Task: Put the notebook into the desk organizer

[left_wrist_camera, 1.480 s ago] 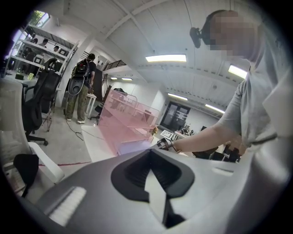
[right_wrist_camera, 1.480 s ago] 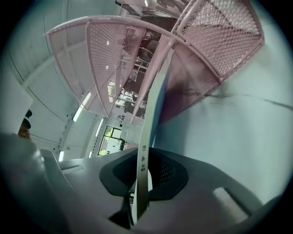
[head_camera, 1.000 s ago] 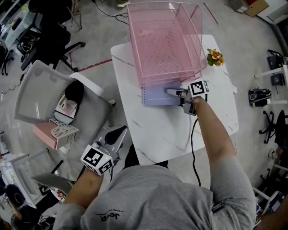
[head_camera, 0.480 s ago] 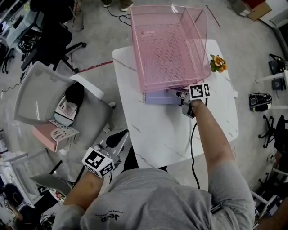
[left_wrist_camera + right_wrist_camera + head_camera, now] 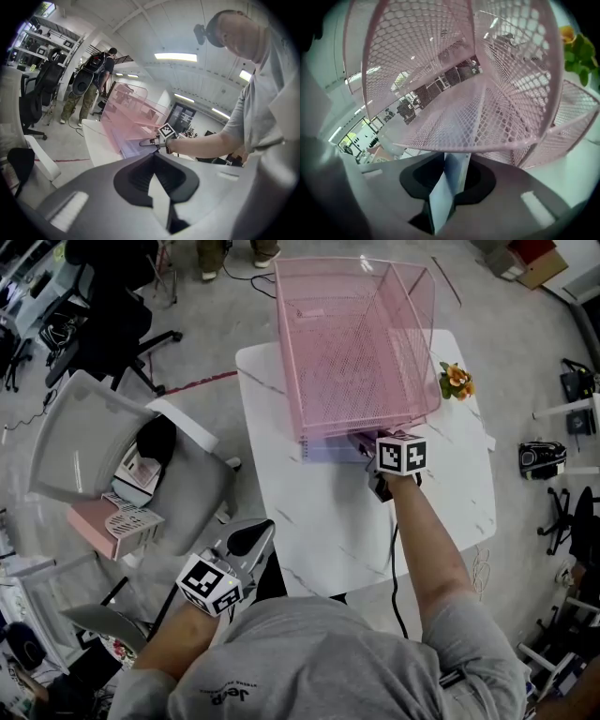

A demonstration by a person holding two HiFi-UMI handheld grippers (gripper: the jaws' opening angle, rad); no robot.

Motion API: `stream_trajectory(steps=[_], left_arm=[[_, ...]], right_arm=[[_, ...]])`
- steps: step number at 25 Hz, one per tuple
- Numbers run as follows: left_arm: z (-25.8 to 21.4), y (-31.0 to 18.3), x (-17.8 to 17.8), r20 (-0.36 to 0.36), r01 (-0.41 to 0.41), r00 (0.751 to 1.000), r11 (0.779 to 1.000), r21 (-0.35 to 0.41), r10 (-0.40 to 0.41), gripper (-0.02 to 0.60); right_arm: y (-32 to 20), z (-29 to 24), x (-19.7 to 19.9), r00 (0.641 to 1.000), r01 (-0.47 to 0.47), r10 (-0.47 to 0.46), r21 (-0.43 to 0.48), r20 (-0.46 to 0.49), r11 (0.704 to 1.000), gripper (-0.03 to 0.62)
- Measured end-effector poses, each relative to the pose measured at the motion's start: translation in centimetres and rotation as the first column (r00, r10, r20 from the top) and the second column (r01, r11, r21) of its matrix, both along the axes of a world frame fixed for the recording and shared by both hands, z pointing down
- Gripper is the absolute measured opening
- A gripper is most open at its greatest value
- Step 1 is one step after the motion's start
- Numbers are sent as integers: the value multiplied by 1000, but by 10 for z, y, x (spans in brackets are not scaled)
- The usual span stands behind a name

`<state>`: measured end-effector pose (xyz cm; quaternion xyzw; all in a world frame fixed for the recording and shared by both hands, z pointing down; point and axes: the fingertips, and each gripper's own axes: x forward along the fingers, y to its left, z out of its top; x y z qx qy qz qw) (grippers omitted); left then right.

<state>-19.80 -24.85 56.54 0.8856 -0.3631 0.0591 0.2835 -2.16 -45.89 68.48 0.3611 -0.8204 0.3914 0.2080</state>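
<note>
**A:** Right gripper (image 5: 364,441) first. What are the jaws doing?

**B:** They stand a narrow slit apart and have just been opening. In the right gripper view (image 5: 453,164) I see nothing pinched in that slit. The tips poke in just under the front lip of the lowest shelf.

**A:** Why is it held there?

**B:** My guess is that it is letting go after sliding the notebook (image 5: 328,448) in, or nudging it deeper. The notebook lies flat in the lowest slot of the desk organizer (image 5: 417,334), at table level. Only a lavender strip shows, at centre frame just left of the tips.

**A:** And the left gripper (image 5: 255,531)?

**B:** Its jaws are together and empty. It hangs at the lower left of the head view, off the near-left edge of the table (image 5: 328,531). One hand is probably enough for this step, so it is kept clear.

**A:** Is there room to move?

**B:** It is tight above. The pink mesh hangs close over the right jaws, so a lift would likely catch the lip. Backing out toward the bottom of the frame looks free, with bare marble up to the near edge.

**A:** What about the sides?

**B:** The flowers (image 5: 456,381) sit near the organizer's right wall at upper right, and a swing that way risks them. A grey chair (image 5: 94,442) stands apart at the left. Farthest off, at the top edge, someone's feet (image 5: 230,254) are well away.
</note>
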Motion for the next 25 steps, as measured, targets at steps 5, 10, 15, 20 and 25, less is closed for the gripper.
stream_trajectory(steps=[5, 10, 15, 20, 25], left_arm=[[3, 2, 4, -3, -6, 1000, 1000, -9, 6, 55], [5, 5, 7, -6, -10, 1000, 1000, -17, 10, 55], [4, 6, 7, -12, -9, 1000, 1000, -21, 9, 55], [3, 8, 12, -15, -20, 1000, 1000, -19, 20, 55], [-1, 10, 18, -15, -35, 999, 999, -8, 34, 55]], right_arm=[[-10, -3, 1, 993, -54, 64, 98, -98, 994, 78], [-11, -2, 3, 980, -44, 72, 154, -184, 987, 103], [-13, 0, 18, 953, -100, 144, 173, -268, 980, 240], [-2, -2, 27, 935, -138, 190, 187, -301, 973, 355], [13, -21, 31, 945, -155, 212, 232, -247, 960, 383]])
